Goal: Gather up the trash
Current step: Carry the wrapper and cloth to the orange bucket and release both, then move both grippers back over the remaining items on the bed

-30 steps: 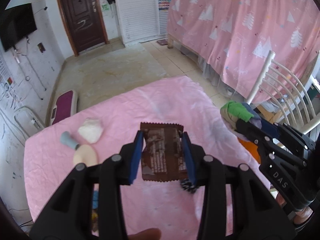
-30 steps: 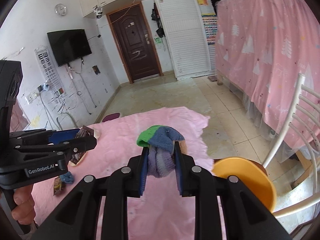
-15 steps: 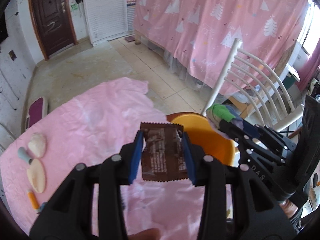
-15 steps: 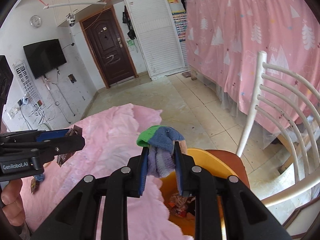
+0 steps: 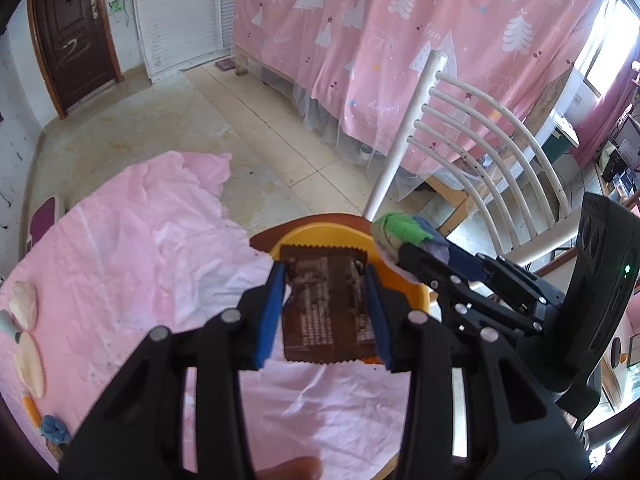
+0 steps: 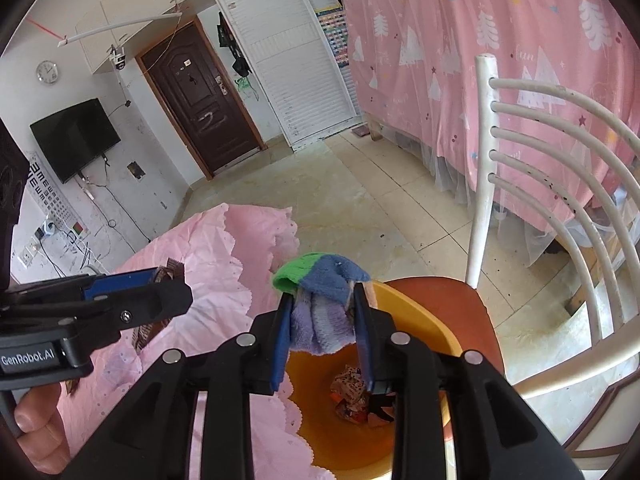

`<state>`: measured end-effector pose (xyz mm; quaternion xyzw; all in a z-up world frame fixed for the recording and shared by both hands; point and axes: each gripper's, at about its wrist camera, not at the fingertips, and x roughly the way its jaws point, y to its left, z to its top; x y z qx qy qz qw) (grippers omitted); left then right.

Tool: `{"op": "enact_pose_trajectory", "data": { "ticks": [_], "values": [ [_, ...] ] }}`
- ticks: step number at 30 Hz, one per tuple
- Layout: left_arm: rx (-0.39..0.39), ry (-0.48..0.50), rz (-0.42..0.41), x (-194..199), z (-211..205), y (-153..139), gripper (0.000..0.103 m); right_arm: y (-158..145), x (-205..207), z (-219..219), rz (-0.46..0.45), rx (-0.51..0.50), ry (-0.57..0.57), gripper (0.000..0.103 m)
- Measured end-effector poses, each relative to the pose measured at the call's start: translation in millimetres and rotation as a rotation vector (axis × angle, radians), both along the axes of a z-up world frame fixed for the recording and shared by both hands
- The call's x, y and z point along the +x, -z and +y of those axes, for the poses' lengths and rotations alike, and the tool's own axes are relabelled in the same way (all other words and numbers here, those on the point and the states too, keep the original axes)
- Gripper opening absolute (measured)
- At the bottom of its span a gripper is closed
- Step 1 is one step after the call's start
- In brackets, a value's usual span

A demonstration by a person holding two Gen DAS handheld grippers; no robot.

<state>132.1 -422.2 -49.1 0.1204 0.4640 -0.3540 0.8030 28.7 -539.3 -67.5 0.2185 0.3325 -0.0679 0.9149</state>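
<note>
Risk: released now, my left gripper (image 5: 326,312), clamped on the brown wrapper (image 5: 326,304), may drop it onto the pink cloth (image 5: 132,248); the orange bin (image 6: 404,312) lies just beyond. My right gripper (image 6: 322,320) pinches a cloth scrap (image 6: 320,300), apparently above the bin's near rim.

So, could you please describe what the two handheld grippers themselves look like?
Both are matte black plastic with silver rivets and blue finger pads. The left gripper carries white "GenRobot.AI" lettering on its side; the right gripper has a tall black housing with a small green light. No cables show.
</note>
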Motion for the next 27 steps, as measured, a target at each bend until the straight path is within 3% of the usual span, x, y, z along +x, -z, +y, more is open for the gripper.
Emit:
{"op": "enact_pose_trajectory", "data": {
  "ticks": [3, 4, 11, 15, 16, 27],
  "values": [
    [-0.006, 0.001, 0.005, -1, -3, 1, 0.057, -1, -2, -5, -0.003, 0.022, 0.009, 0.021],
    [-0.006, 0.000, 0.001, -2, -4, 1, 0.058, -1, -3, -5, -0.003, 0.025, 0.010, 0.022],
    [-0.019, -0.024, -0.008, -5, 7, -7, 0.058, 0, 1, 0, 0.004, 0.019, -0.009, 0.028],
    [-0.045, -0.042, -0.034, -8, 27, -20, 0.058, -2, 4, 6, 0.008, 0.007, -0.010, 0.052],
    [-0.048, -0.047, -0.045, -9, 33, -23, 0.058, -3, 4, 7, 0.003, 0.001, -0.007, 0.054],
    [-0.077, -0.162, -0.087, -7, 111, -41, 0.058, -25, 23, 59, -0.011, -0.062, -0.082, 0.058]
  ]
}}
